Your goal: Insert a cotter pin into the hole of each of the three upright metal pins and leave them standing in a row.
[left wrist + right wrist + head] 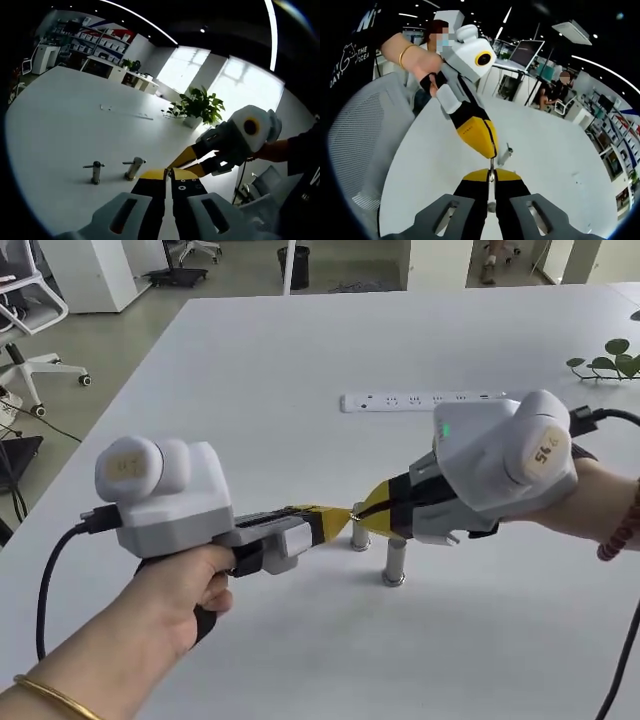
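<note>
While the left claw [333, 523] and right claw [365, 514] meet tip to tip, both pinching 1 cotter pin [352, 517] lengthwise between them, 2 upright metal pins [395, 562] stand on the table [300, 360] just below.

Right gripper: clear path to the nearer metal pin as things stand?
Probably yes: the nearer metal pin stands just under the right gripper, nothing between. But its jaws look shut on a cotter pin that the left gripper also pinches, so that comes first.
</note>
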`<state>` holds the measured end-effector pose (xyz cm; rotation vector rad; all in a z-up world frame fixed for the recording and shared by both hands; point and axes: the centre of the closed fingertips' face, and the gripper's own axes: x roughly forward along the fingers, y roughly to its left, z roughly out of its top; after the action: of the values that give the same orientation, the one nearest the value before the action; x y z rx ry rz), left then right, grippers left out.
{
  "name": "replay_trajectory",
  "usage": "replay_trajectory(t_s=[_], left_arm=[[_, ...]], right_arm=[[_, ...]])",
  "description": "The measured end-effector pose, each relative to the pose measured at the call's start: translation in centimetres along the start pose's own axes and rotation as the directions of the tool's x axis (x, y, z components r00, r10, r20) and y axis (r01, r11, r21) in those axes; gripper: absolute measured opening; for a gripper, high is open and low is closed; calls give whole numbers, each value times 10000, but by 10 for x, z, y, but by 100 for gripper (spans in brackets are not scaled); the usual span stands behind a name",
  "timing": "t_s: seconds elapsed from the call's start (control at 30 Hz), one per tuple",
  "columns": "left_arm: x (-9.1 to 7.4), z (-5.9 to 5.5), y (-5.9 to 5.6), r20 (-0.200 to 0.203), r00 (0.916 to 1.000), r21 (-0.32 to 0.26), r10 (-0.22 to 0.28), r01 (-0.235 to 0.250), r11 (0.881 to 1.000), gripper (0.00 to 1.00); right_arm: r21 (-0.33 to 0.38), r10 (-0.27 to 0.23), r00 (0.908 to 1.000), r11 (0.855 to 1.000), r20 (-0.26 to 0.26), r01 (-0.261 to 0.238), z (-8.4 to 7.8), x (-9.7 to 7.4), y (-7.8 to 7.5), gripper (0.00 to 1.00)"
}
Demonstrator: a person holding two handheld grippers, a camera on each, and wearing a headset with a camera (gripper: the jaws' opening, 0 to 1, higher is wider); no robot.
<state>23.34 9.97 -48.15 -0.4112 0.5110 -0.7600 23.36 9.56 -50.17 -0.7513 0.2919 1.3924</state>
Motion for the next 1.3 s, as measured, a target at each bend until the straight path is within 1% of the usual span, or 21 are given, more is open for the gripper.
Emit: replay_trajectory(t_s=[0.13,0.2,0.27,0.33,0.37,0.47,0.53,0.57,0.63,0.67,0.7,0.77,0.83,0.9,1.0,1.03,1.07,1.13,1.17,1.23,1.3], left_arm=[[0,2,0,67,10000,13,-8,8,10000,0],[-1,2,1,37,10000,78,-16,16,10000,0],[-1,1,3,-23,10000,225,9,-9,9997,0],[-3,0,3,-124,9999,458,-28,33,9989,0],[-4,-1,2,-193,9997,689,-123,136,9975,0],[-6,-4,0,-378,9989,1120,-289,330,9932,0],[-7,-8,1,-612,9978,1556,-263,356,9872,0],[-8,-9,1,-730,9969,1768,-290,416,9834,0],[-9,-11,0,-821,9958,2040,-395,556,9774,0],[-9,-12,-1,-915,9948,2242,-459,654,9723,0],[-10,-12,-2,-972,9939,2375,-526,745,9685,0],[-11,-15,-5,-1149,9908,2660,-711,996,9588,0],[-11,-16,-9,-1289,9868,2899,-985,1325,9479,0],[-12,-16,-15,-1315,9830,2935,-1282,1622,9421,0],[-12,-17,-21,-1541,9764,3297,-1511,1949,9237,0],[-13,-18,-23,-1689,9732,3491,-1562,2073,9139,0],[-12,-19,-24,-1738,9714,3534,-1620,2150,9104,0],[-13,-21,-28,-1937,9635,3726,-1846,2463,8947,0],[-13,-23,-30,-2065,9594,3820,-1923,2600,8868,0],[-13,-26,-32,-2242,9533,3898,-2023,2780,8779,0],[-13,-29,-35,-2372,9486,3982,-2094,2916,8698,0]], right_arm=[[675,-54,9998,9977,214,40,-2,0,-3,0],[1270,-2,9995,9919,310,-38,-2,-1,-1,2],[1906,77,9990,9815,441,-159,-2,-3,1,5],[2607,201,9977,9647,646,-363,-1,-6,2,7],[3011,254,9970,9525,732,-464,-1,-8,3,9],[3685,354,9945,9270,988,-696,0,-11,4,9],[4263,527,9911,8990,1224,-1005,2,-14,7,10],[4570,674,9882,8808,1373,-1236,2,-15,9,10],[4924,873,9836,8564,1579,-1551,3,-17,13,11],[5043,1101,9771,8426,1820,-1889,5,-18,17,11],[5175,1144,9750,8323,1903,-1987,5,-19,18,11],[5222,1393,9691,8218,2037,-2279,5,-20,23,11],[5208,1443,9685,8217,2028,-2315,3,-20,25,11],[5219,1728,9617,8120,2128,-2614,2,-21,30,10],[5222,2021,9523,8001,2288,-2953,3,-23,35,9],[5251,2180,9444,7890,2460,-3190,5,-24,37,8],[5275,2215,9416,7843,2535,-3265,6,-25,38,7],[5227,2301,9386,7838,2571,-3353,5,-26,39,7],[5233,2385,9357,7796,2600,-3441,5,-26,41,6],[5214,2524,9323,7760,2590,-3549,3,-27,43,6],[5187,2736,9256,7689,2615,-3738,1,-27,47,6]])
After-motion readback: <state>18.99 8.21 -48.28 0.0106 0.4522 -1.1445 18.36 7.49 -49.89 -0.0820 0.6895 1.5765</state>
